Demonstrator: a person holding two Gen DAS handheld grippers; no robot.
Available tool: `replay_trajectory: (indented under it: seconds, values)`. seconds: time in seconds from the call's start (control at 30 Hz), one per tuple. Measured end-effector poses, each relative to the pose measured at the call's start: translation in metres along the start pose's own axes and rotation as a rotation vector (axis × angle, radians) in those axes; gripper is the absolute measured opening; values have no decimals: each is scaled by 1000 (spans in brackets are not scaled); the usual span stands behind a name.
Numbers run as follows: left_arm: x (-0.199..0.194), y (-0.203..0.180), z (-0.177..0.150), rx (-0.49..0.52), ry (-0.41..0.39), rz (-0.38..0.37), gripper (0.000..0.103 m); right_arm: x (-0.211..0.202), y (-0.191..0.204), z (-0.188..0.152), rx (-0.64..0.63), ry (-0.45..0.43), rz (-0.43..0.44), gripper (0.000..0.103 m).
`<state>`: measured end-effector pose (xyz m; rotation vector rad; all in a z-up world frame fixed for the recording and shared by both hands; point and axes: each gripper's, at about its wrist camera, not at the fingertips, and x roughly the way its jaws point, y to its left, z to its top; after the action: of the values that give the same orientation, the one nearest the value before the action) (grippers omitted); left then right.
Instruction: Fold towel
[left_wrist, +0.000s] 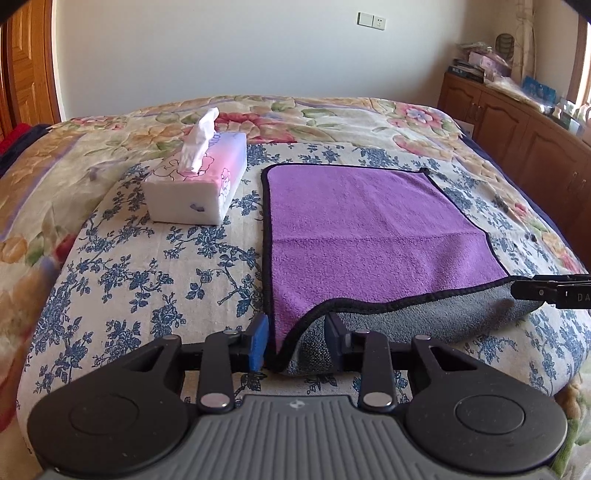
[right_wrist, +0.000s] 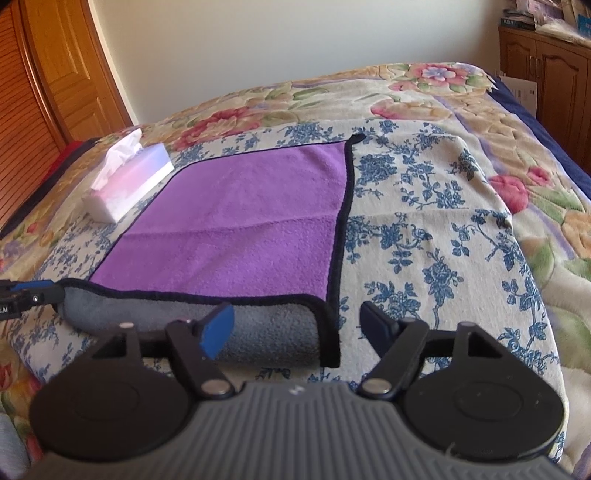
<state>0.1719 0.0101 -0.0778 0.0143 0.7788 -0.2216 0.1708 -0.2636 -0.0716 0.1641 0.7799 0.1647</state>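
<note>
Purple towel (left_wrist: 369, 236): 1 | tissue box (left_wrist: 195, 184): 1 | left gripper (left_wrist: 297, 341), right gripper (right_wrist: 297, 328): 2

Little lettering can be read. In the left wrist view, the side of the right gripper (left_wrist: 550, 290) entering from the right edge carries pale letters "DA", cut off by the frame. In the right wrist view, the left gripper (right_wrist: 26, 297) at the left edge shows the fragment "LAI" or similar, also cut off and blurred. The tissue box (left_wrist: 197, 184) bears line drawings and a small purple mark, but no legible words. Book spines on the wooden cabinet (left_wrist: 491, 110) show print too small to read.
</note>
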Motion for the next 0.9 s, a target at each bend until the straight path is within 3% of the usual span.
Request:
replay_trajectory:
  seconds: [0.07,0.1,0.13,0.17,0.3,0.43,0.9]
  values:
    - [1,-1,-1,2,7,-3,33,1,0,0,-2,8,0,61]
    - [2,-1,-1,7,9,-4,28,2,0,0,-4,13,-1,58]
    - [2,-2,-1,13,14,-3,17,2,-1,0,-6,19,-3,54]
    - [3,-3,-2,18,15,0,14,3,-1,0,-6,24,-3,51]
    - [2,-3,-3,26,10,-10,10,3,0,-1,-20,33,-7,26]
    - [1,-5,-3,39,7,-22,6,1,-1,0,-25,31,-7,12]
    - [-5,-5,1,31,-21,-36,6,-5,3,5,-62,1,-2,4]
